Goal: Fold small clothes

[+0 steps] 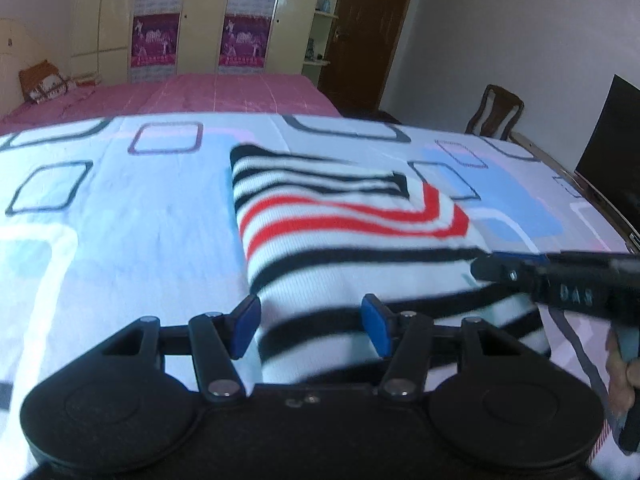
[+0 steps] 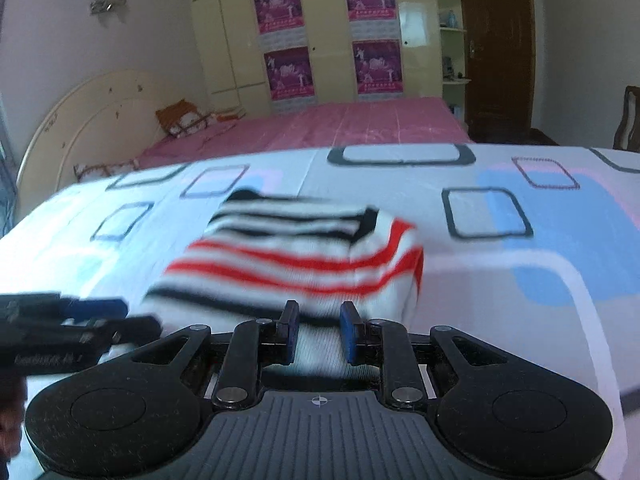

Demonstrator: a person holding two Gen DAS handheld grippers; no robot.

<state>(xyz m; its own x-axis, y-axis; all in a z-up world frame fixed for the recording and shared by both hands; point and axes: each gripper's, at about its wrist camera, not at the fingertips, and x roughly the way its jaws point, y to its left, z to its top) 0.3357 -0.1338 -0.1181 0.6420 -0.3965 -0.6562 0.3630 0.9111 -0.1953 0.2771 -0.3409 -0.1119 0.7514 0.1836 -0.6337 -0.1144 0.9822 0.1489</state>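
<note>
A small white knit garment [image 1: 344, 232] with black and red stripes lies folded on a patterned sheet [image 1: 120, 216]; it also shows in the right wrist view [image 2: 304, 264]. My left gripper [image 1: 310, 330] is open, its blue pads [image 1: 244, 326] either side of the garment's near edge. My right gripper [image 2: 318, 334] is open with a narrower gap, its pads [image 2: 350, 334] astride the near white edge. The right gripper also reaches in from the right in the left wrist view [image 1: 504, 268], and the left gripper shows at the left in the right wrist view [image 2: 104, 320].
The sheet [image 2: 520, 240] is white with blue patches and dark square outlines. Behind it is a pink bed [image 1: 180, 94] with a cushion [image 1: 44, 82], a wardrobe with posters [image 2: 332, 32], a brown door [image 1: 372, 32], a chair [image 1: 496, 112] and a dark screen [image 1: 612, 140].
</note>
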